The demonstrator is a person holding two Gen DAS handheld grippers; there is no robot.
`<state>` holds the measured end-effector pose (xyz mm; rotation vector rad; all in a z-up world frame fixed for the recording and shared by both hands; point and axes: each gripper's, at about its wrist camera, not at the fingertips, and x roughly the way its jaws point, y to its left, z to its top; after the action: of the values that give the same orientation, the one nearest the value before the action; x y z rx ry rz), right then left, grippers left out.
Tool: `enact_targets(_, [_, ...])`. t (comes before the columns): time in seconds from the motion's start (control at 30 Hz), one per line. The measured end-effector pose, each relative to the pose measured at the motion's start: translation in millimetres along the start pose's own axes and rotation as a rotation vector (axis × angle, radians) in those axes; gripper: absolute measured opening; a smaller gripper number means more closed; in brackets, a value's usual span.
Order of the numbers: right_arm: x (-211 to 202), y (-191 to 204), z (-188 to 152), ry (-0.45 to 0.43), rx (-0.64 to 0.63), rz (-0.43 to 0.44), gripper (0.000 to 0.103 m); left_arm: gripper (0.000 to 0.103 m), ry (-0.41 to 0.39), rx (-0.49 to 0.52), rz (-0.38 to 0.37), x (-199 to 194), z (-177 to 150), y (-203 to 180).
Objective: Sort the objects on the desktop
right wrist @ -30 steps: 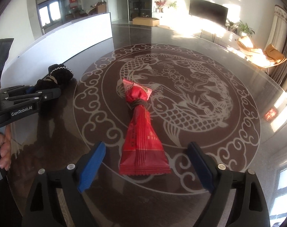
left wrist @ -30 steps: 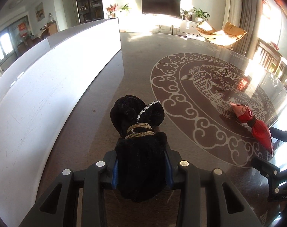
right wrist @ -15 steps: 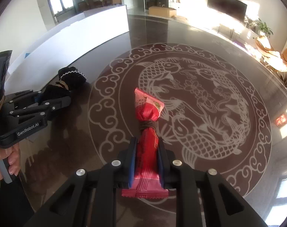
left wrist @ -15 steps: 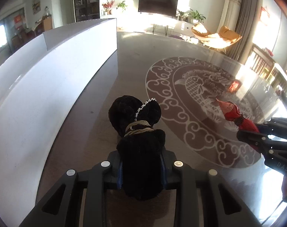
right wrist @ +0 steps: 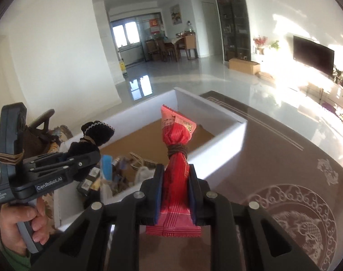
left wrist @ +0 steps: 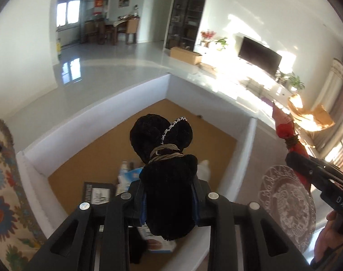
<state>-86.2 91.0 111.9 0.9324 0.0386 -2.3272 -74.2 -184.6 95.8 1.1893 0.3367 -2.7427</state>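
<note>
Left gripper (left wrist: pixel 169 201): jaws pinch the black plush bundle (left wrist: pixel 164 158), tied with cord, which hangs above the open white box (left wrist: pixel 99 113).
Right gripper (right wrist: pixel 174 197): jaws pinch the red snack packet (right wrist: pixel 176 180) low on its body; it stands upright, over the surface (right wrist: pixel 273 149) just beside the box's near wall.
Step in hand: carry both items over the box and let go; the packet likely needs to clear the wall first.
Doing it well: lower each before release, over bare cardboard floor, one at a time.
In the way: items already inside, a framed picture (left wrist: pixel 96 193) and small packages (left wrist: pixel 126 174); the two grippers are close together.
Around: patterned cloth (left wrist: pixel 4 192) left of the box.
</note>
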Motion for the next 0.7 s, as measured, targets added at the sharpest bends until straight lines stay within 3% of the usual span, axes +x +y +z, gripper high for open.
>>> enact_targets(0.13, [80.1,41.9,11.1,0.122,0.006,0.120,0.021,0.032,0.115,-0.083,0.090,35.3,-6.5,44.4])
enact_targets(0.2, [117.6,55.9,11.0,0.213,0.012,0.159,0.025,0.044,0.168,-0.104,0.133,49.0,-11.2,51.6])
enact_targets(0.23, [133.7,60.6,10.2,0.262,0.015,0.162,0.041,0.050,0.180,-0.111,0.150,52.6,-11.9,52.7])
enact_targets(0.27, [143.8,63.3,9.5,0.289,0.019,0.157,0.065,0.067,0.177,-0.113,0.157,53.0,-12.4,53.3])
enact_targets(0.3, [147.2,65.0,10.8,0.289,0.022,0.150,0.074,0.075,0.163,-0.119,0.182,51.0,-12.6,55.0])
enact_targets(0.4, [140.5,61.6,16.2,0.258,0.031,0.080,0.085,0.090,0.098,-0.119,0.238,41.6,-12.3,56.0])
enact_targets(0.47, [134.4,58.4,22.7,0.251,0.031,0.020,0.095,0.090,0.048,-0.126,0.285,32.4,-12.3,57.8])
enact_targets(0.7, [124.9,43.4,39.7,0.357,-0.051,-0.144,0.096,0.090,0.018,-0.141,0.286,22.5,-11.4,54.3])
